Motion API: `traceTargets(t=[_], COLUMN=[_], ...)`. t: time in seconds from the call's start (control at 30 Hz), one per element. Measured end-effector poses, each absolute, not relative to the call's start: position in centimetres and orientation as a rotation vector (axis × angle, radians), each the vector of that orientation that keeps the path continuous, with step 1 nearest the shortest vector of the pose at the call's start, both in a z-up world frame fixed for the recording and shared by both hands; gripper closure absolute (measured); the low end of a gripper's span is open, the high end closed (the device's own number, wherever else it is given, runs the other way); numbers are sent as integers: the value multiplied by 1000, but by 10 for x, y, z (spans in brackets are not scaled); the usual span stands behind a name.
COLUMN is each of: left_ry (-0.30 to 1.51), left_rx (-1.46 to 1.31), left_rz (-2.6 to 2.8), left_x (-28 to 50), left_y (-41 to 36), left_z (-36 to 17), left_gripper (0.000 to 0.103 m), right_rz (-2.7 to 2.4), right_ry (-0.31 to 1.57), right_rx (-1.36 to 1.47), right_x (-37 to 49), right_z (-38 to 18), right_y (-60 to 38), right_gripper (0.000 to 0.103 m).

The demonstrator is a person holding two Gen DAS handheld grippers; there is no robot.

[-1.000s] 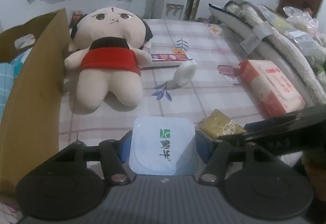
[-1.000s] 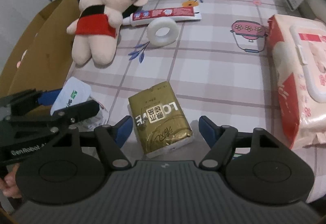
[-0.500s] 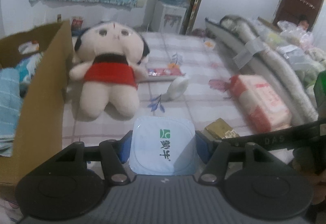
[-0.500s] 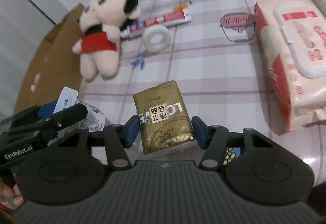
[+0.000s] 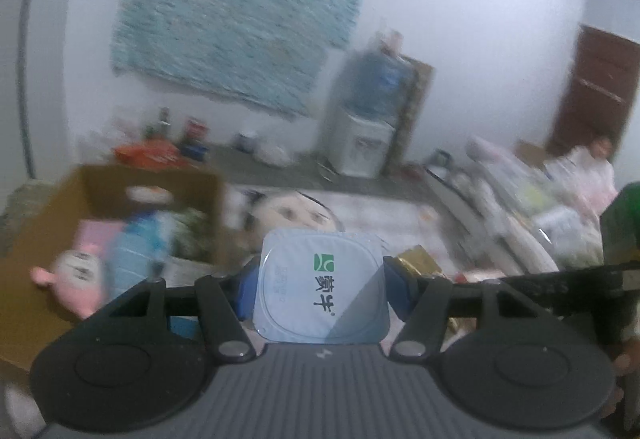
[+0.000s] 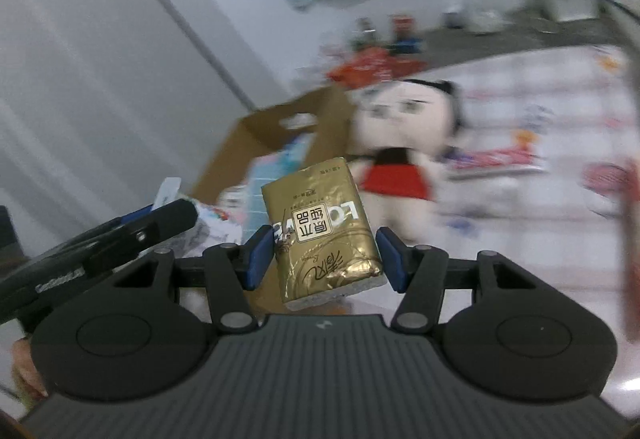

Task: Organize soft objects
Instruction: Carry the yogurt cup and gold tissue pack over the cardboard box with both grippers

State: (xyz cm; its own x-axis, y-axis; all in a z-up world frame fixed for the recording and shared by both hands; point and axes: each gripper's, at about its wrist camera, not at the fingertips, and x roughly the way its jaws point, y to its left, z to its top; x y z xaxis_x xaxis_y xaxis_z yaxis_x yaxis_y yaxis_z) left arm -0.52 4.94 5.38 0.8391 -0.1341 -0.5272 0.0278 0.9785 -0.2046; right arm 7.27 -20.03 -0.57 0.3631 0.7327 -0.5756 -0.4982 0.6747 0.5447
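My left gripper (image 5: 322, 287) is shut on a pale blue packet (image 5: 300, 271) with a green logo, held up in the air. My right gripper (image 6: 325, 257) is shut on a gold tissue pack (image 6: 320, 215), lifted clear of the checked bedsheet (image 6: 520, 87). The gold tissue pack (image 5: 418, 259) and the right gripper's black body (image 5: 560, 291) show beside my left one. A doll in a red dress (image 6: 404, 127) lies on the bed behind both loads, its face (image 5: 296, 213) just above the packet. Both views are blurred.
An open cardboard box (image 5: 40, 239) stands to the left with a pink plush (image 5: 76, 275) and blue items inside. A toothpaste tube (image 6: 496, 159) lies right of the doll. A water dispenser (image 5: 368, 143) stands at the back wall. A person (image 5: 596, 159) sits far right.
The right gripper closed on the gold tissue pack and lifted it off the bed. Both grippers rose and tilted up, so the wall and the box's inside now show.
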Motion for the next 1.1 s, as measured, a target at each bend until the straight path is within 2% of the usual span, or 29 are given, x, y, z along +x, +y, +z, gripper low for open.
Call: traceTargets(t=[0.23, 0.5, 0.8, 1.1], left_ry=[543, 688, 815, 819], left_rx=[-178, -239, -258, -186], left_rz=[135, 290, 382, 431], left_x=[-14, 10, 37, 44], left_y=[121, 195, 256, 263], left_z=[75, 37, -20, -38], left_gripper=[40, 40, 40, 41], right_rz=[973, 946, 929, 923], right_ry=[987, 1106, 1153, 1196], right_rx=[245, 84, 17, -12], right_x=[91, 106, 118, 126], right_z=[3, -20, -40, -56], right_y=[-90, 15, 53, 71], right_gripper=[48, 48, 48, 48])
